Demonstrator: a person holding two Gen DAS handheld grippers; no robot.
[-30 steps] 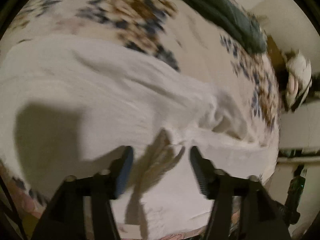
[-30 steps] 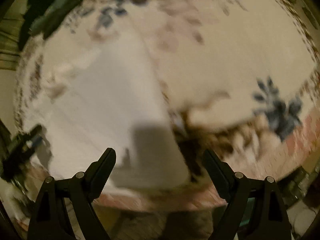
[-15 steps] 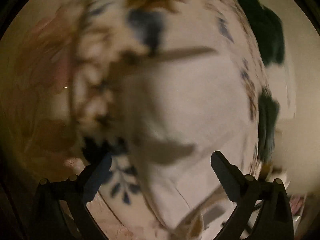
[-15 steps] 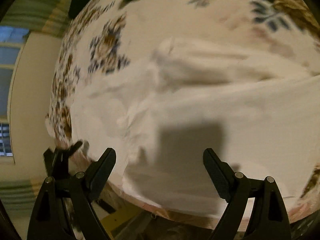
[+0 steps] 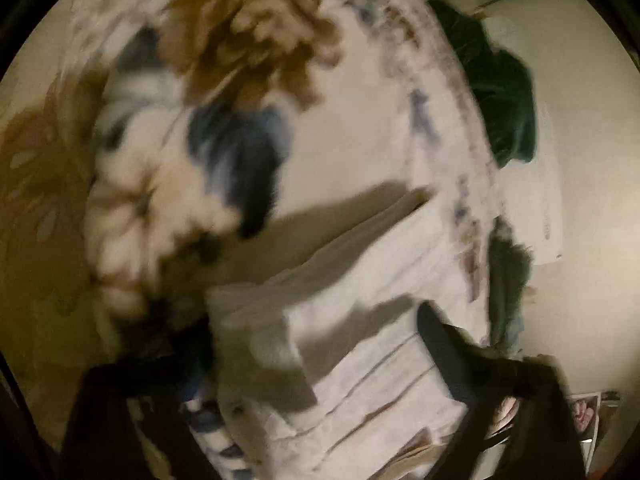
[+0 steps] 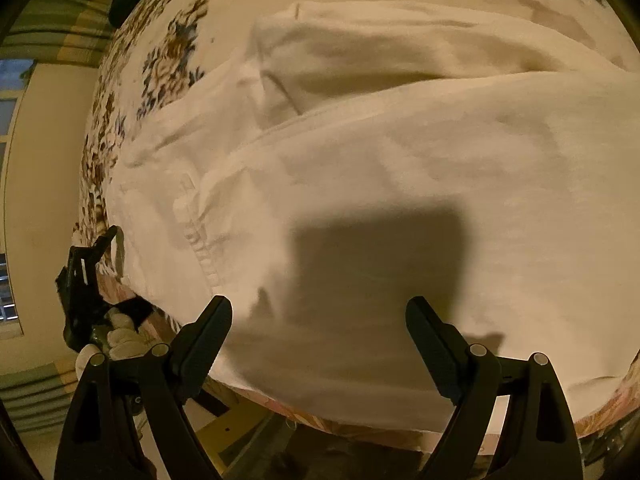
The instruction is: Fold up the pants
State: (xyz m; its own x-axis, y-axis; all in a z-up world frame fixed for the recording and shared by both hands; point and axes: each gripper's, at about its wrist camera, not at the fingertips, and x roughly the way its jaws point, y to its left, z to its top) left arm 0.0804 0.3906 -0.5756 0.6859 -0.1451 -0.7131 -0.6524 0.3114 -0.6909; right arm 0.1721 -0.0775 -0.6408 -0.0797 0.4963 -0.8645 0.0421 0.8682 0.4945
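Right gripper (image 6: 318, 344) hangs spread above the white pants (image 6: 400, 168); left gripper (image 5: 320, 344), closing, straddles their hem; folding remains.

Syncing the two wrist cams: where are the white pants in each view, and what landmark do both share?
Left wrist: white pants fill the lower centre, blurred, lying between the left gripper fingers.
Right wrist: the pants cover most of the frame, beyond the open right gripper; the left gripper sits at their left edge.
Shared landmark: the floral bedspread under the pants.
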